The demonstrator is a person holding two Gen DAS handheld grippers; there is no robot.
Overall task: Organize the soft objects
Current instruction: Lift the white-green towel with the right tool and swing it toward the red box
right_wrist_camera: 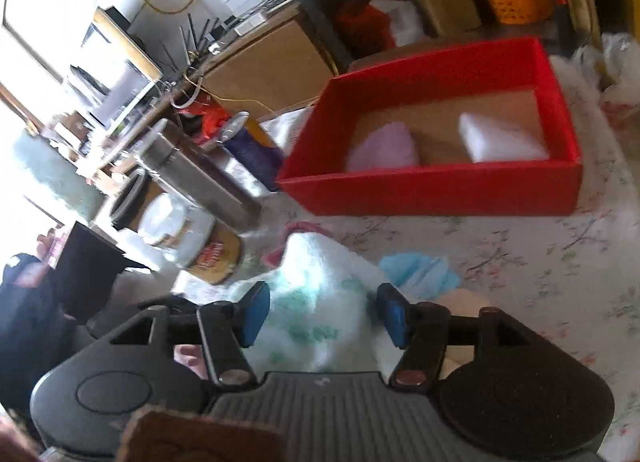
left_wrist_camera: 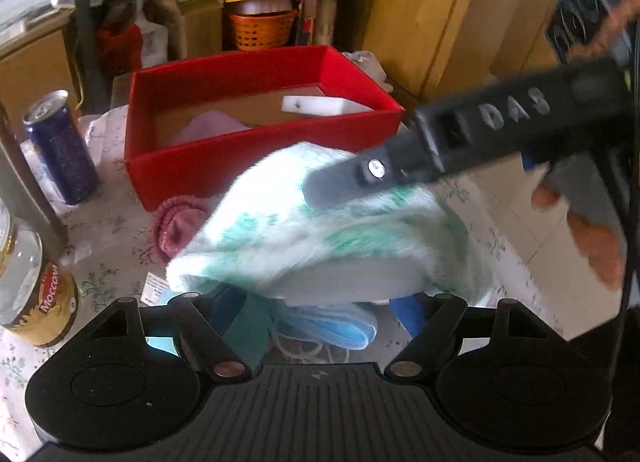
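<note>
Here's the white-and-green fluffy towel (left_wrist_camera: 320, 230) bunched up on the flowered tablecloth (left_wrist_camera: 108, 274), just in front of the red box (left_wrist_camera: 256, 166), and both tools are on it. The left gripper (left_wrist_camera: 320, 304) has its jaws spread wide, one on each side of the towel's near edge, though the towel hides the tips and I can't say for sure whether they press the cloth or only bracket it. The right gripper (right_wrist_camera: 318, 312) sits with its blue pads (right_wrist_camera: 252, 314) parted, the towel lying between them but with a gap showing on both sides, so nothing is pinched there. In the left view that same right tool reaches in from the right, its finger lying over the top of the towel, and that looks like steadying or shaping the bundle so it stays compact enough to lift. The box is the likely destination: it's open-topped, cardboard floor showing, and already holds a pale pink soft piece (right_wrist_camera: 384, 148) at the near left and a white foam block (right_wrist_camera: 500, 138) toward the right, with bare floor between them. More soft things wait outside it: a dark pink knitted item (left_wrist_camera: 176, 226) tucked against the towel's left side and a light blue face mask (left_wrist_camera: 336, 326) peeking out from under it. A blue can (left_wrist_camera: 60, 146) and a coffee jar (left_wrist_camera: 44, 302) stand off to the left.
</note>
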